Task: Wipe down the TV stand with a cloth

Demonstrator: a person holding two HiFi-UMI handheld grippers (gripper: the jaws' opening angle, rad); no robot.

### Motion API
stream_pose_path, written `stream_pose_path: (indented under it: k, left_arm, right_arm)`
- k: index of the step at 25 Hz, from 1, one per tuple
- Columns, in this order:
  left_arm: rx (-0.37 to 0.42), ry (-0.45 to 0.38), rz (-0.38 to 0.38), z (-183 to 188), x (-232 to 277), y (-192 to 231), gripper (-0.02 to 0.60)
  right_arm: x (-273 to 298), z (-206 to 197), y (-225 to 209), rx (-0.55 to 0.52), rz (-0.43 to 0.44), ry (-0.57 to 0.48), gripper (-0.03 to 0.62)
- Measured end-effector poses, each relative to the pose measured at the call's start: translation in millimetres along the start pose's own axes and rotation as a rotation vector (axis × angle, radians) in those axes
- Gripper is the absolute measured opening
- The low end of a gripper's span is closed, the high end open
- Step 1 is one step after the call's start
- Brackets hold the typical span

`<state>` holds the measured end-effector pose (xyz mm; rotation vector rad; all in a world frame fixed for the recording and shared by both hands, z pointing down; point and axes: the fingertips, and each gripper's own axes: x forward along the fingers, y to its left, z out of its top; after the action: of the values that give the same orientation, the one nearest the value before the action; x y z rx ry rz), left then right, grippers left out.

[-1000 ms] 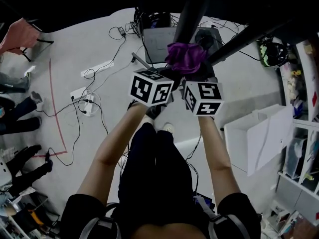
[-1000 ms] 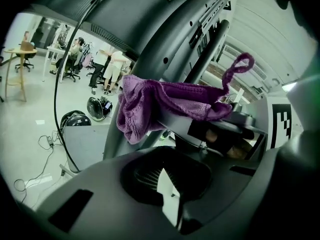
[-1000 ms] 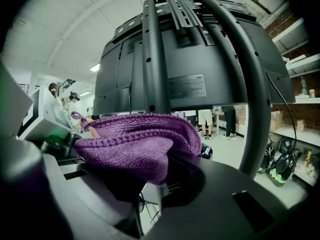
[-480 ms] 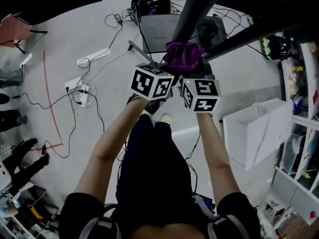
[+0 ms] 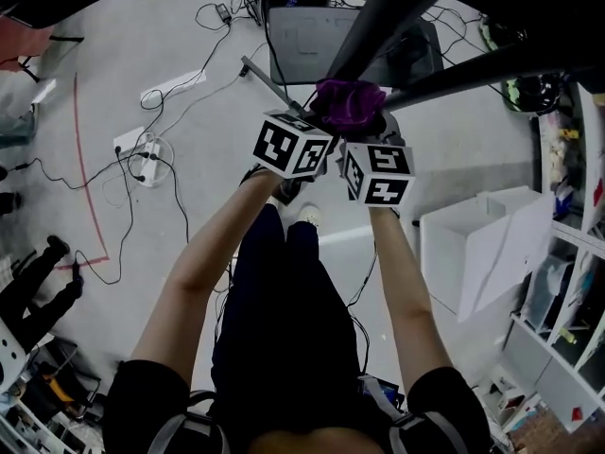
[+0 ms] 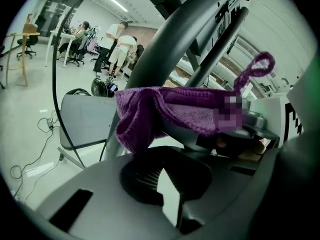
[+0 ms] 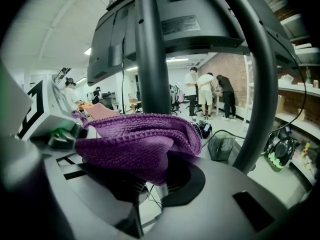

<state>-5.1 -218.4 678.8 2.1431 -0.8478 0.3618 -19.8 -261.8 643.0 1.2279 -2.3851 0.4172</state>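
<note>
Draping in a bunch, the purple knitted cloth point(image 7: 140, 144) is being pinched between the jaws of the right gripper point(image 7: 150, 184), up against the black pole of the TV stand point(image 5: 380, 15). The left gripper point(image 6: 167, 181) is hovering just beside it, jaws narrowly apart and gripping nothing, under the cloth's hanging fold.

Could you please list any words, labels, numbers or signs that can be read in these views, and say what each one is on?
No text can be read in any view.
Label on the TV back: print too small to read.
Left cube and right cube: black-and-white square patterns only, no words or numbers.
Purple cloth: no tag or print shows.
</note>
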Motion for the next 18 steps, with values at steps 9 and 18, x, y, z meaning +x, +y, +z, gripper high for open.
stream_pose_path:
  k: [9,18]
  left_arm:
    - [-0.042,0.049,0.01,-34.8,38.7,36.4,0.006]
    - [-0.113,0.082,0.054,-86.2,73.0,96.5,0.006]
  right_arm:
    - [33.2,-61.8,-18.4,0.015,-0.007,0.11,0.064]
    - [77.9,-139.6,-19.1,0.015,-0.016,0.22,0.064]
